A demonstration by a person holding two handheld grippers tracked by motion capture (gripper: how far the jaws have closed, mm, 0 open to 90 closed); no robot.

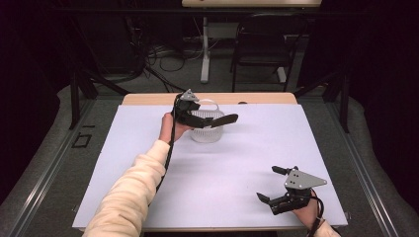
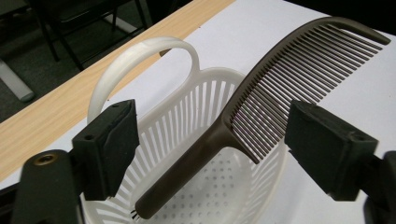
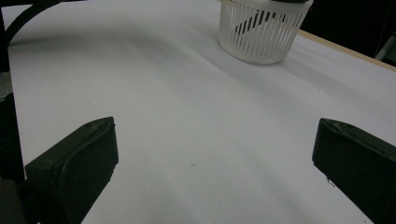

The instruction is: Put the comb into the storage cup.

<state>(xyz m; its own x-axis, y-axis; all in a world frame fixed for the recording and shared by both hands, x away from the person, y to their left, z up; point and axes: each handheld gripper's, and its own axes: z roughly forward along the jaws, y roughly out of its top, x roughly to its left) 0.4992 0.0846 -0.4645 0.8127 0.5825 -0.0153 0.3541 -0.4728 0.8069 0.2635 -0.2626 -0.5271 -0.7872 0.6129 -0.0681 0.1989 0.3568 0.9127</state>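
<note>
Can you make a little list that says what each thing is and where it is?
comb: dark brown, handle end down inside the basket, toothed end sticking out over the rim
basket: white, slotted, looped handle, stands at the far side of the table
left gripper: open, jaws either side of the comb, not touching it
right gripper: open, holds nothing, low over the near right of the table
table: white top, wooden far edge
</note>
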